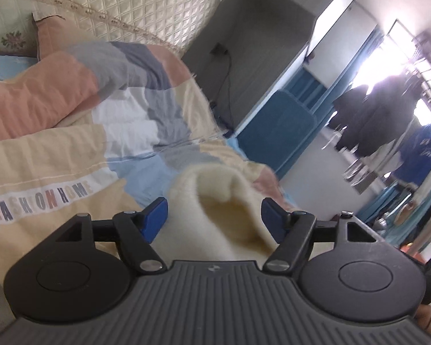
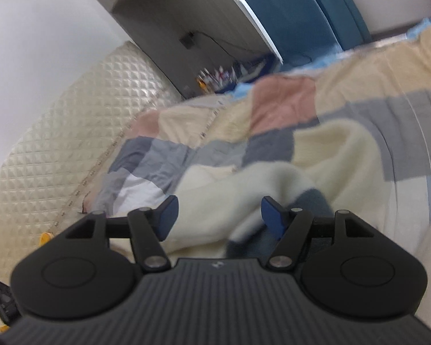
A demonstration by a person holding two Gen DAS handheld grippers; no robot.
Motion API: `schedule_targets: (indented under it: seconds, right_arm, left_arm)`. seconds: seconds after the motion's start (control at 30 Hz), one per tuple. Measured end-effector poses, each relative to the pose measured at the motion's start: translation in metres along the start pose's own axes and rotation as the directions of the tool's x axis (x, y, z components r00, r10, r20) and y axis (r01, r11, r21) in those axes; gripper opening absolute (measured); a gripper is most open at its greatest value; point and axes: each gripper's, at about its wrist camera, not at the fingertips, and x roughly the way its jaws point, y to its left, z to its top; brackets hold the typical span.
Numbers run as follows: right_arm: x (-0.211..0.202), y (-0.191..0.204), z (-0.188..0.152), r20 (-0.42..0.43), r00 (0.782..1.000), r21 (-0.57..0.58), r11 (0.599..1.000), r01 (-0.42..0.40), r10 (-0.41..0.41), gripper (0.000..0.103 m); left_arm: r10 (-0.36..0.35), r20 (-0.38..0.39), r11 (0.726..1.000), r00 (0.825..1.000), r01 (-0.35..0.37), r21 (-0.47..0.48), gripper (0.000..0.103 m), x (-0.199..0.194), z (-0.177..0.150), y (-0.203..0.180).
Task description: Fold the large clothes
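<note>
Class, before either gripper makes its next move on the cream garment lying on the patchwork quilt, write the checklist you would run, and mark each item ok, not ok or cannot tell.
1. Left gripper jaws open, pads off the cream garment: ok.
2. Right gripper jaws open, nothing pinched: ok.
3. Garment resting on the patchwork quilt, not hanging: ok.
4. Garment lying flat: not ok, its folds bunch up.
5. Garment edges or corners found: cannot tell, views are blurred.
6. Fold finished: cannot tell.
</note>
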Motion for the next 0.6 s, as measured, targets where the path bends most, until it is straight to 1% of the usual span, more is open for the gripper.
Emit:
schedule_targets:
  seconds: [0.07,0.13,0.23,0.3,0.37,0.43,0.5,0.6]
  right_arm:
    - [-0.004,0.012,-0.001,0.02,1.0,-0.01,1.0,-0.023,0.023,0.067]
    - [0.001,0.023,-0.003,0.004,0.997,0.0,0.997,-0.077,0.077,0.067]
    - [0.025,0.039,-0.01,-0.08,0.982,0.056,0.984,-0.167,0.171,0.067]
    - [0.047,0.044,-0.019,-0.151,0.965,0.118,0.973,-0.199,0.216,0.067]
    - [0.07,0.044,-0.031,-0.209,0.948,0.205,0.959,-0.196,0.239,0.067]
    - [0.088,0.038,-0.038,-0.241,0.939,0.271,0.946,-0.179,0.247,0.067]
    - [0.1,0.029,-0.044,-0.253,0.937,0.329,0.932,-0.15,0.24,0.067]
    - [0.11,0.013,-0.046,-0.206,0.947,0.417,0.898,-0.142,0.246,0.067]
  left_arm:
    - [0.003,0.015,1.0,1.0,-0.003,0.005,0.076,-0.006,-0.002,-0.004]
    - [-0.008,0.019,1.0,1.0,0.007,0.017,0.076,-0.008,-0.004,-0.008]
    - [-0.018,0.019,0.999,1.0,0.018,0.03,0.076,-0.007,-0.007,-0.011]
    - [-0.018,0.013,0.999,1.0,0.017,0.028,0.076,-0.005,-0.009,-0.01]
    - [-0.021,0.008,0.999,1.0,0.021,0.025,0.076,-0.003,-0.01,-0.008]
    - [-0.016,0.015,0.999,1.0,0.015,0.034,0.076,0.0,-0.011,-0.006]
    - [-0.008,0.012,0.999,1.0,0.007,0.033,0.076,0.005,-0.011,-0.003]
    - [-0.008,0.002,1.0,1.0,0.008,0.025,0.076,0.013,-0.011,0.002]
